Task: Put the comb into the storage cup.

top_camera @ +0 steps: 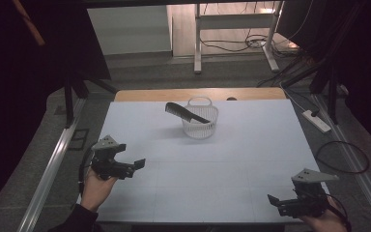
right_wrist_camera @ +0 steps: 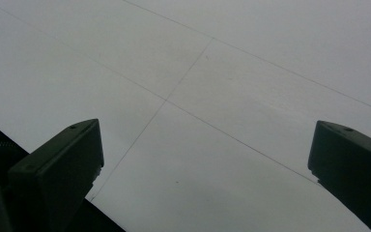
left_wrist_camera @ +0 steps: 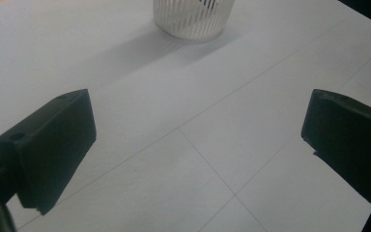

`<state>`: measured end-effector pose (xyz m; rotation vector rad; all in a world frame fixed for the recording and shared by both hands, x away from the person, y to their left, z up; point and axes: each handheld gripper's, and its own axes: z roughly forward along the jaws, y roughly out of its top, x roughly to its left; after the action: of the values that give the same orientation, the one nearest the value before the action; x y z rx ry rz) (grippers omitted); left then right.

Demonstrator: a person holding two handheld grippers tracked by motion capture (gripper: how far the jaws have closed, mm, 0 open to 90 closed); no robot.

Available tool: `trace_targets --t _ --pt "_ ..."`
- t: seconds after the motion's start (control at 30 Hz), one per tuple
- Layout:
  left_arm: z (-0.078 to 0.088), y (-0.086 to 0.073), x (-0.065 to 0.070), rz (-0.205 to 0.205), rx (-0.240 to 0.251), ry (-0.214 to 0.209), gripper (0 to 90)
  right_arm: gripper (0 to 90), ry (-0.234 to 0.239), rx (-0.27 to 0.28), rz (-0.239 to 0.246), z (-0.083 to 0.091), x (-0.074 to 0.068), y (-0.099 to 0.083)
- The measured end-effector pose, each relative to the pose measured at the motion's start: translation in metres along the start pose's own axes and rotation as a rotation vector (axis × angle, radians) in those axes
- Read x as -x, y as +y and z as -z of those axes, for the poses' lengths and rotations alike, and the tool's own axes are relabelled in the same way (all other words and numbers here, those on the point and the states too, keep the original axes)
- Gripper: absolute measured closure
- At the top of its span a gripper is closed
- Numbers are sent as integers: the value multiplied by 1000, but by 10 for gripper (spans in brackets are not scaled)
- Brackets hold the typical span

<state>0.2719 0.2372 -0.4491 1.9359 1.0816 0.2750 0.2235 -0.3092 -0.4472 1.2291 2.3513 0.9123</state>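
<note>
The left gripper [top_camera: 134,166] is held low over the near left part of the white table [top_camera: 251,159], its jaws spread wide with nothing between them, as the left gripper view confirms; it is carried by the left hand [top_camera: 95,186] with the forearm entering from the bottom edge, the jaws aimed toward the table's middle. Well apart from it, toward the far centre, a black comb [top_camera: 185,113] is seen lying tilted across the rim of a white slatted basket [top_camera: 200,126], one end inside and the toothed end sticking out to the left. If the comb is to be taken, it is probably best approached at that free end, the basket being left undisturbed. The right gripper [top_camera: 276,203] is held at the near right corner, likewise spread and empty, pointed leftward over bare table.
</note>
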Motion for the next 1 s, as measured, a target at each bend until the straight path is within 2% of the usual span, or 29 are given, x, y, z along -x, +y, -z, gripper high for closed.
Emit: trace_targets --t 1.0 --pt "28 -25 3 38 18 10 0 0 -4 0 -1 0 0 0"
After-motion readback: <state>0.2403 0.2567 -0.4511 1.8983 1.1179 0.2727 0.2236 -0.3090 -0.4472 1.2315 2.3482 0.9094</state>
